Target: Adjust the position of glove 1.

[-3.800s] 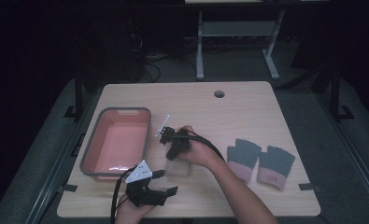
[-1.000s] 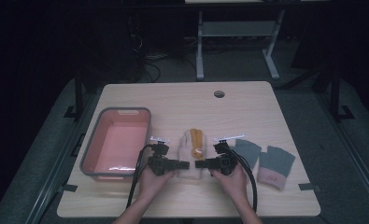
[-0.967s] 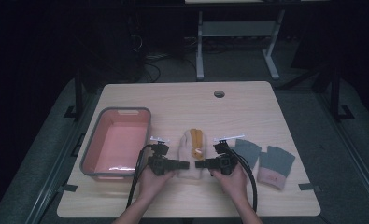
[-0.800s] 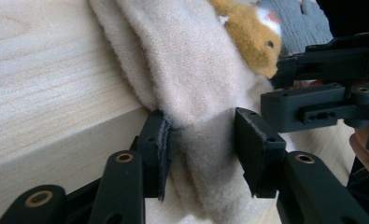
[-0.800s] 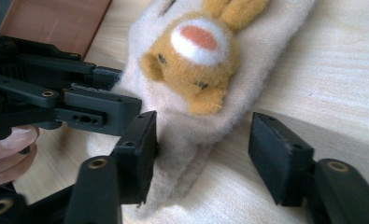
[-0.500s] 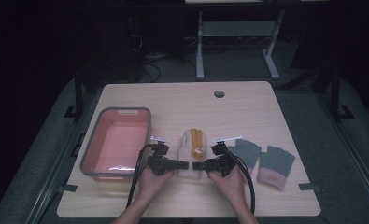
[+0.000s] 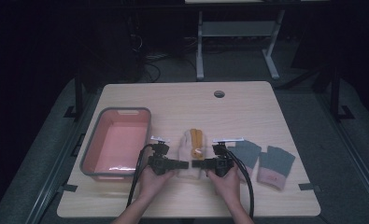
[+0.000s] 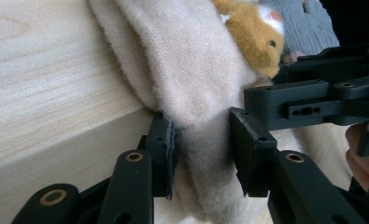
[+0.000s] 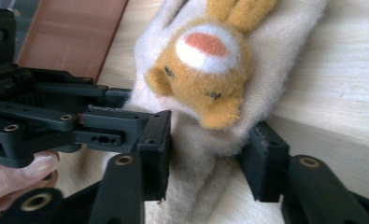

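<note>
High view: I hold my left gripper (image 7: 184, 164) and my right gripper (image 7: 197, 164) near the front edge of the wooden table (image 7: 182, 98), their tips pointing toward each other at the near end of a cream mitten (image 7: 188, 148). The mitten lies flat near the table's middle, between the two tools, with an orange animal figure (image 7: 197, 142) on its upper side.

Left gripper view: my left gripper (image 8: 202, 140) has its jaws parted, one on each side of the mitten's (image 8: 187, 70) narrow near end. The left pad touches the fabric; the right pad stands just beside it. I cannot tell whether the cloth is truly pinched. The other gripper (image 8: 322, 98) sits just beyond, at right.

Right gripper view: my right gripper (image 9: 210, 149) likewise straddles the mitten (image 9: 285, 51) below the animal figure (image 9: 205, 79), jaws spread with cream cloth between them. The other gripper (image 9: 56, 121) lies at left, a fingertip (image 9: 18, 172) of my left hand beneath it.

High view, surroundings: a grey-rimmed bin with pink interior (image 7: 97, 144) stands to the left of the mitten. Two grey fingerless gloves with pink cuffs lie to the right, one (image 7: 245, 153) just beside my right hand (image 7: 227, 179), the other (image 7: 275, 166) farther right. My left hand (image 7: 152, 179) enters from the near edge.
</note>
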`<move>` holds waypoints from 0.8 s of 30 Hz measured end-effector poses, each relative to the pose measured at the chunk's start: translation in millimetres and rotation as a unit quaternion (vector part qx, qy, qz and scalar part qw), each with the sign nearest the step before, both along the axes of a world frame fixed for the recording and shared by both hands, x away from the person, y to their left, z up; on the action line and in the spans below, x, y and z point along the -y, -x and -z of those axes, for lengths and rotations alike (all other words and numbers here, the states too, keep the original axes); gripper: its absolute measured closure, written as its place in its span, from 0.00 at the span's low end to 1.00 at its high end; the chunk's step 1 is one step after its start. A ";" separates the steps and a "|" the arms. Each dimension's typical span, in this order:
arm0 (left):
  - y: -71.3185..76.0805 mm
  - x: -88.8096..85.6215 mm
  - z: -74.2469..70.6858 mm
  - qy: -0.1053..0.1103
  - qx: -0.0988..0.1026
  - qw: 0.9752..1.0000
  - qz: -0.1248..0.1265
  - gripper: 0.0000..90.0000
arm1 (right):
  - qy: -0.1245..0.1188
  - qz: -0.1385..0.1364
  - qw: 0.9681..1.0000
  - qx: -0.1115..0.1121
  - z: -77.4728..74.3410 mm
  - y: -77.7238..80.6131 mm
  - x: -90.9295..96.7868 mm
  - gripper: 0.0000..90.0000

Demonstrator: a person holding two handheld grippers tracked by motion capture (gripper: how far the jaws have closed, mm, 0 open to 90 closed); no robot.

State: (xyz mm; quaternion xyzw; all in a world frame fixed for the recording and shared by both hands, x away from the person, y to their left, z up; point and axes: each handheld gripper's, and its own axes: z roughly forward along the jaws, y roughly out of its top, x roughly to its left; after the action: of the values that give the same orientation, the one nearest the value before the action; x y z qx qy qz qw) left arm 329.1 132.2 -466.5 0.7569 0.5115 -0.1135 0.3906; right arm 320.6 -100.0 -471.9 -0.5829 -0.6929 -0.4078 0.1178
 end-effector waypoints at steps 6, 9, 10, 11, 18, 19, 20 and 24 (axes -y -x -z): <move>-2.0 0.7 1.7 0.007 -0.002 1.000 -0.006 0.73 | -0.020 0.006 1.000 -0.013 4.4 -3.9 0.0 0.72; -2.8 1.6 2.5 0.011 -0.003 1.000 -0.010 0.73 | -0.024 0.004 1.000 -0.013 5.4 -4.5 0.0 0.75; -2.9 1.5 2.7 0.012 -0.004 1.000 -0.011 0.73 | -0.024 0.004 1.000 -0.013 5.4 -4.5 0.0 0.75; -3.1 1.6 2.8 0.013 -0.005 1.000 -0.012 0.73 | -0.021 0.003 1.000 -0.011 5.5 -4.7 -0.2 0.75; -1.6 2.7 1.3 0.021 -0.001 1.000 -0.018 0.75 | -0.024 -0.015 1.000 -0.007 1.3 -8.5 2.3 0.85; -2.0 2.4 1.2 0.024 -0.003 1.000 -0.017 0.75 | -0.023 -0.018 1.000 -0.008 0.2 -9.2 2.6 0.85; -2.1 2.2 1.0 0.026 -0.003 1.000 -0.017 0.76 | -0.022 -0.021 1.000 -0.008 -0.8 -9.9 3.2 0.85; -3.0 1.4 -0.2 0.033 -0.007 0.999 -0.016 0.76 | -0.017 -0.028 0.999 -0.004 -4.1 -10.8 3.8 0.86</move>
State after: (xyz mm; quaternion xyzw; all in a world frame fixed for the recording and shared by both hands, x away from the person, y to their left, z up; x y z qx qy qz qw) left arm 332.1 130.8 -466.4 0.7346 0.5217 -0.1295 0.4140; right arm 331.4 -103.8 -467.8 -0.5630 -0.7014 -0.4134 0.1421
